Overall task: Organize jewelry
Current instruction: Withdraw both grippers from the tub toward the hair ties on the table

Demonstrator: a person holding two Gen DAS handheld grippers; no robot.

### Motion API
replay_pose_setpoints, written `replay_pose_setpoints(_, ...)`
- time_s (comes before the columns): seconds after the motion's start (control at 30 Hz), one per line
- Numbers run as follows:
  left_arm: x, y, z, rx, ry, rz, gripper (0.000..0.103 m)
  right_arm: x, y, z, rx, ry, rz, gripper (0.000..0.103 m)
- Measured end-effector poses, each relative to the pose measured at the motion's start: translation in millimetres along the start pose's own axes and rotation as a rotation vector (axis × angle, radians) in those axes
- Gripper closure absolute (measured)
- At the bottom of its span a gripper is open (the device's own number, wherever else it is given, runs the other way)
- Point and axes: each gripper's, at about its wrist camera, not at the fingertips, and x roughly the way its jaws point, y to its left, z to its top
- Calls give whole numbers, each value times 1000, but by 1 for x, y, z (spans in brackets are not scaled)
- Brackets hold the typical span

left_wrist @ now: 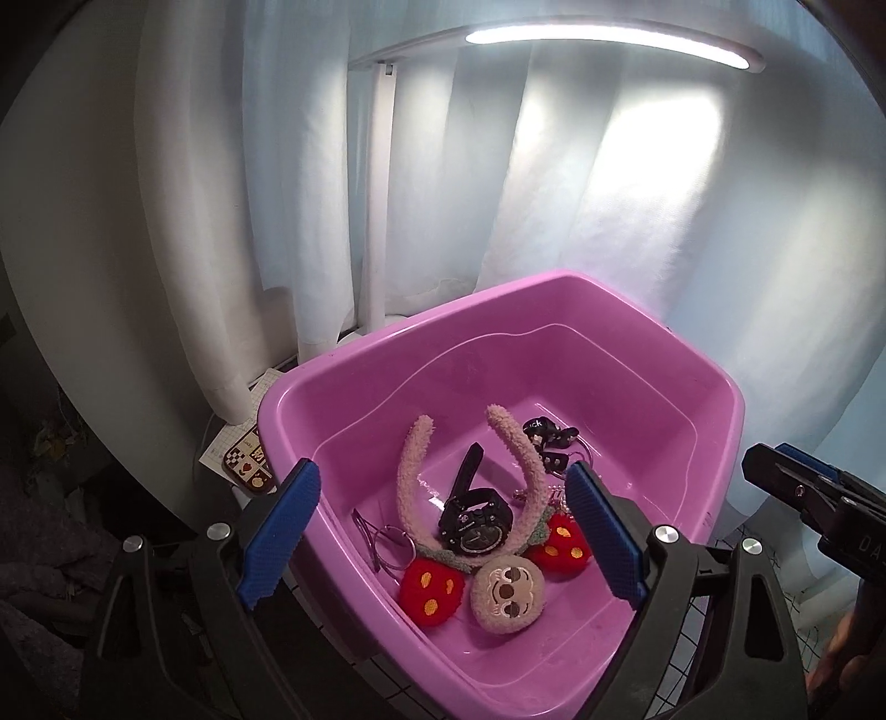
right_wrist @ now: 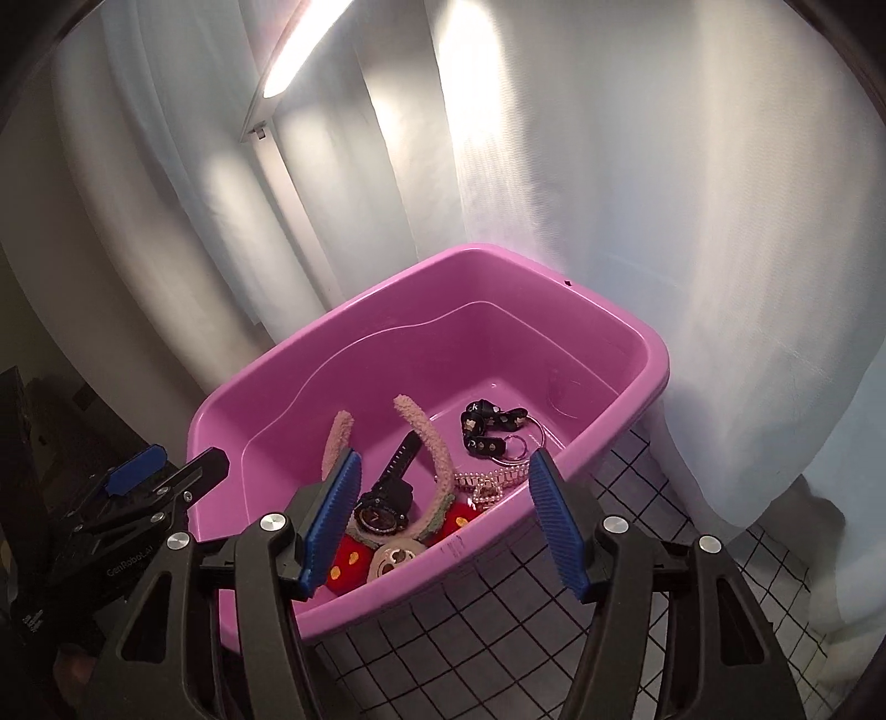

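A pink plastic tub (left_wrist: 714, 421) (right_wrist: 637, 354) holds a fuzzy beige headband (left_wrist: 520, 448) (right_wrist: 432, 437) with red plush strawberries (left_wrist: 432, 587) and a sloth face (left_wrist: 506, 592), a black watch (left_wrist: 476, 515) (right_wrist: 387, 498), a black strap with key rings (left_wrist: 548, 437) (right_wrist: 493, 429), wire rings (left_wrist: 387, 543) and a pearl bracelet (right_wrist: 493, 479). My left gripper (left_wrist: 443, 531) is open and empty above the tub's near side. My right gripper (right_wrist: 443, 520) is open and empty at the tub's near rim. The right gripper shows at the right edge of the left wrist view (left_wrist: 803, 487); the left gripper shows at the left of the right wrist view (right_wrist: 160, 476).
White curtains (left_wrist: 498, 194) hang behind the tub. A white lamp (left_wrist: 609, 39) stands at the back. A checkered card (left_wrist: 246, 459) lies left of the tub. The tub rests on a grid-patterned cloth (right_wrist: 637, 526).
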Motion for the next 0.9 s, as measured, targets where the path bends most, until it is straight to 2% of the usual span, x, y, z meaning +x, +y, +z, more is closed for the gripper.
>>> replay_pose_setpoints(0.23,-43,-47,-15,31,-90,-107,12,-77,-68,-60,101,-85,-118,38)
replay_pose_setpoints(0.4,-68,-103,-41,116,-117,-212,9,-121,-125,-114,205,-99,-217,38)
replay_pose_setpoints(0.63,-70,-185,-94,268,-40,-312,9,-156,-180,-178,307,-78,-297,38)
replay_pose_setpoints(0.77,-48,-219,-119,330,45,-361,9,-153,-202,-202,357,-61,-311,38)
replay_pose_setpoints(0.9,-17,-247,-138,394,108,-363,9,-137,-219,-222,391,-30,-325,38)
